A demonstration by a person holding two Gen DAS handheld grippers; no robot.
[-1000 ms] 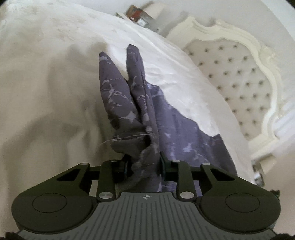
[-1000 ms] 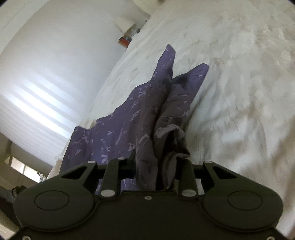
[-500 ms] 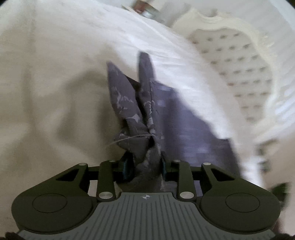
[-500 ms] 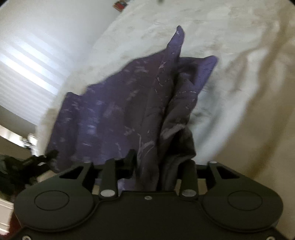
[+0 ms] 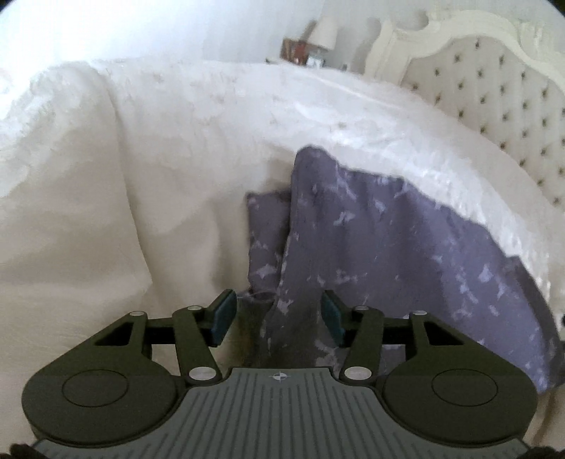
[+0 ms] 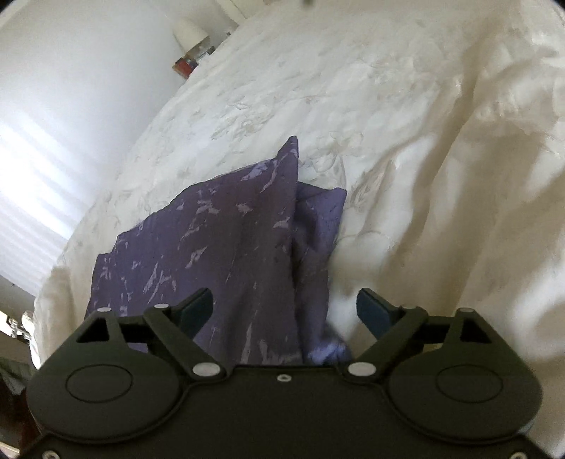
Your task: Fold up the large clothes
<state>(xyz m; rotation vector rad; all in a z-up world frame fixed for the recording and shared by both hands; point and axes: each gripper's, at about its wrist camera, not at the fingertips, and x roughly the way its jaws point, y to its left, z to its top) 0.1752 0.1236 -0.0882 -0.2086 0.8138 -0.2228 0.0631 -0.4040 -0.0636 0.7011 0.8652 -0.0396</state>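
Both tongs released: left gripper, right gripper straddle purple garment, laid folded on bedspread; further folds likely remain.

White embossed bedspread covers bed, creased and rumpled. Cream tufted headboard stands at upper right in left view. Lamp with white shade and small blurred items sit beside bed, against wall.

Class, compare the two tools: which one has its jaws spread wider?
The right tool: its jaws stand far apart around the purple garment. The left tool is open too, but narrower.
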